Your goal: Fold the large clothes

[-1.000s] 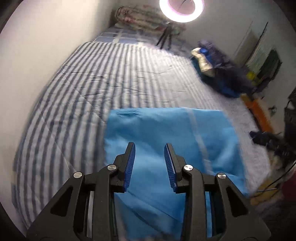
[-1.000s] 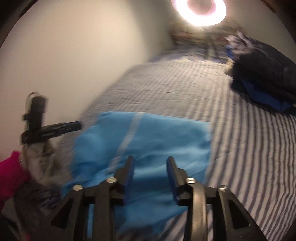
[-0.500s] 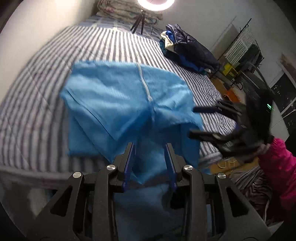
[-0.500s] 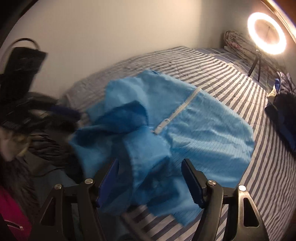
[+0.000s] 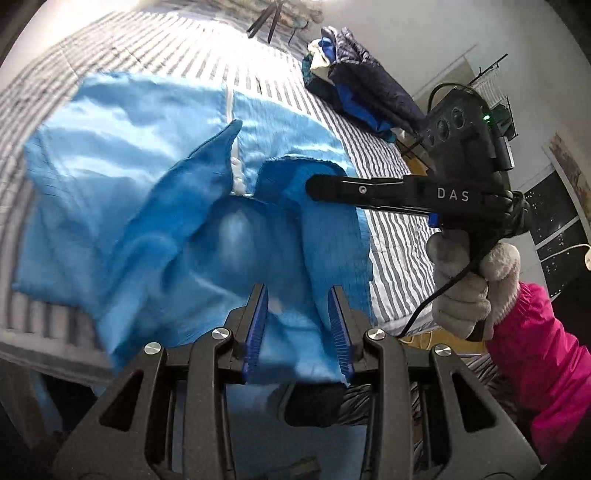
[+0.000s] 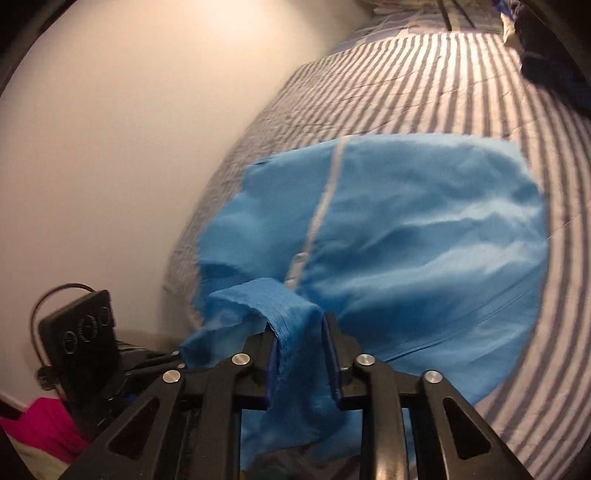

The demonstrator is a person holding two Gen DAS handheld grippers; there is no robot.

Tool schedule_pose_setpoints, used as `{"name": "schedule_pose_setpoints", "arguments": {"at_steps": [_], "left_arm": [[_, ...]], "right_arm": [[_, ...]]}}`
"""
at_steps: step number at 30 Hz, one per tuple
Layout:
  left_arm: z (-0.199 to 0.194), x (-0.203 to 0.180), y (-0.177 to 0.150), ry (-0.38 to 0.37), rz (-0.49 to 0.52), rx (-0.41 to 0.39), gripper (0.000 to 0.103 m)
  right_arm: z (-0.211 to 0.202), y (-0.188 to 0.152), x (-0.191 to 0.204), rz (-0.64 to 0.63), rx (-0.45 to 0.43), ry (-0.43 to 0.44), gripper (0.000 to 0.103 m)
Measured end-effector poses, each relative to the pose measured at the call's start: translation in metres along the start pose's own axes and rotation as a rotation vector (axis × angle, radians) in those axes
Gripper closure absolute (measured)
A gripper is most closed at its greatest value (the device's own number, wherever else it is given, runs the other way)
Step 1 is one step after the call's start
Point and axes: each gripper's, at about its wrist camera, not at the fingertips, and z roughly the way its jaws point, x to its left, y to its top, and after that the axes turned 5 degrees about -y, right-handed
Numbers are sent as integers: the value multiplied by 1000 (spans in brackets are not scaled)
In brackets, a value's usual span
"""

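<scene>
A large light-blue garment (image 5: 122, 155) with a white zip lies spread on the striped bed (image 5: 391, 236), its near end bunched and lifted off the bed's edge. My left gripper (image 5: 297, 295) is shut on a hanging fold of that near end. From the right, my right gripper (image 5: 314, 186) reaches in, held by a gloved hand (image 5: 461, 291) in a pink sleeve. In the right wrist view the blue garment (image 6: 406, 240) has a ribbed fold between the right gripper (image 6: 299, 325) jaws, which are closing and press on it.
A pile of dark clothes (image 5: 365, 92) sits at the bed's far right side. Tripod legs (image 5: 266, 22) stand at the head of the bed. A pale wall (image 6: 110, 147) runs along the bed's left side. The left gripper's black body (image 6: 81, 332) shows low left.
Both grippers have come down to the garment's near end at the bed's edge. The right jaws widened, then closed on a raised fold. The near end is now bunched and lifted.
</scene>
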Motion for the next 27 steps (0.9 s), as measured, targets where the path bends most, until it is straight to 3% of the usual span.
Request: {"name": "schedule_pose_setpoints", "arguments": {"at_steps": [2,5,8,9,11,14,16,18,19,20,23,24,25,27], "left_arm": [[12,-2,3,-13,-24,7,69],[24,-4,5,-19,-44,18,69],[30,-5,7,-24,-62,19,69],[31,-5,9,-25,-69,14,69],[31,-3,10,-36,-85,6,69],[28,2,9,-65,-101,-10,69],[27,6,9,-79,-111,-7,69],[32,6,10,-87,-110,-4,69],[34,6,10,-98,-108,-4,75],[37,6,10,-95,-103,0,103],[40,-1,11,-68,-62,-4,103],[38,-3,10,-61,-46,-11,103],[36,-6,10,-58,-33,-20,103],[32,-10,9,-48,-11,-38,103]], "right_arm": [[1,3,5,-26,-15,-18,65],[7,6,14,-53,4,7,66],[18,5,12,-33,43,55,82],[21,4,7,2,52,83,91],[24,-2,-10,110,47,159,98],[25,-17,-44,327,8,332,99],[26,-25,-57,391,-6,374,99],[28,-28,-58,387,-3,368,99],[29,-28,-55,379,1,364,99],[28,-28,-53,362,6,350,99],[22,-17,-35,244,12,236,93],[21,-12,-29,213,11,194,79],[19,-8,-26,203,-2,173,73],[18,-1,-25,216,-19,184,71]]}}
